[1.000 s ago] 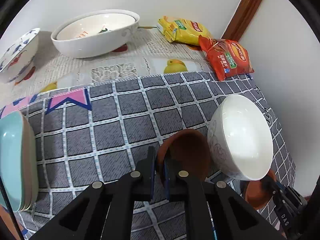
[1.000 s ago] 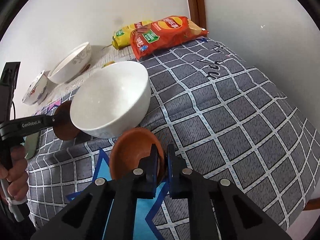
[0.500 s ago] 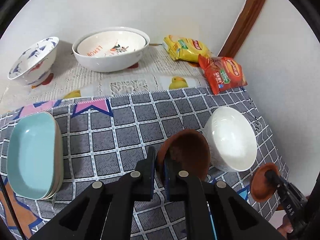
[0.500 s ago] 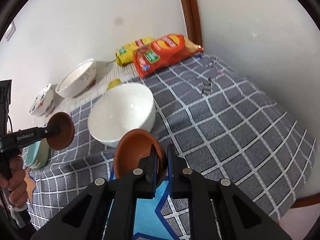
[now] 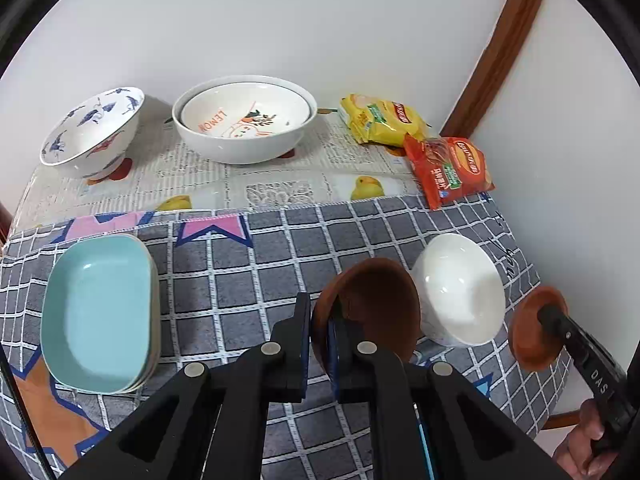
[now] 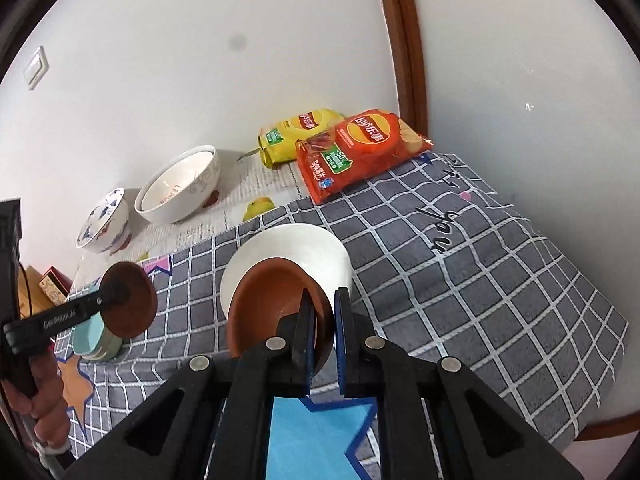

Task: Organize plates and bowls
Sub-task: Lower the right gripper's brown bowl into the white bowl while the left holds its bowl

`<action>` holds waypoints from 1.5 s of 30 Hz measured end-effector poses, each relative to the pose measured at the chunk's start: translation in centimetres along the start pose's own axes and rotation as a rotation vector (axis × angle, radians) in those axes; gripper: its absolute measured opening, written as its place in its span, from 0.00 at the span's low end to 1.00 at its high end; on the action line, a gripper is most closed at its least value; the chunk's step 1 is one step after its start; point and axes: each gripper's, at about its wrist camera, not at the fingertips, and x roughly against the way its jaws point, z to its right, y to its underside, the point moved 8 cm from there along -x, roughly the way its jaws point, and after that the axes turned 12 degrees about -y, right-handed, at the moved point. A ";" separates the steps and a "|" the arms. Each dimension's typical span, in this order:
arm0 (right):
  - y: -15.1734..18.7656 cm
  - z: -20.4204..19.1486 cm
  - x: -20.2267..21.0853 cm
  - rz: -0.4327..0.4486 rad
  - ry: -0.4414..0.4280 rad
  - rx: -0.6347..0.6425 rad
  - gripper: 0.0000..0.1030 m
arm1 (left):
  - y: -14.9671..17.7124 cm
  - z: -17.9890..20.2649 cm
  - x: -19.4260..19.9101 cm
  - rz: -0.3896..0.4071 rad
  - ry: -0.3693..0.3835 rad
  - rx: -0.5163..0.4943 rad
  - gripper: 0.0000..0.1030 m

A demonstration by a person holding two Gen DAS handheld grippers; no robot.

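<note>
"LEMON" marks the nested bowl; Lay's bags (logo clearest from right wrist); only there, a wall switch; left gripper and right gripper each pinch a brown saucer rim

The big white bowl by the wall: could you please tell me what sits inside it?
A smaller bowl with orange drawings is nested inside the big white bowl. Anything beneath that inner bowl is covered.

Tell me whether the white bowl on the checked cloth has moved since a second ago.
No. The white bowl sits on the same cloth squares below the red chip bag; only the cameras rose.
</note>
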 end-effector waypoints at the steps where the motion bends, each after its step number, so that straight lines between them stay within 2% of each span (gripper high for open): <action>1: -0.1 -0.1 -0.2 -0.001 -0.002 0.003 0.09 | 0.0 -0.1 -0.1 -0.001 -0.002 0.002 0.08; 25: -0.4 -0.4 -9.1 -0.130 0.090 0.082 0.09 | 0.2 -0.7 -5.3 -0.081 0.007 0.012 0.08; 41: -0.1 -0.1 -11.0 -0.172 0.107 0.083 0.09 | 0.3 -0.4 -6.7 -0.106 0.018 0.004 0.08; 45: -0.1 0.0 -11.3 -0.185 0.153 0.115 0.08 | 0.3 -0.5 -6.8 -0.107 0.020 0.004 0.08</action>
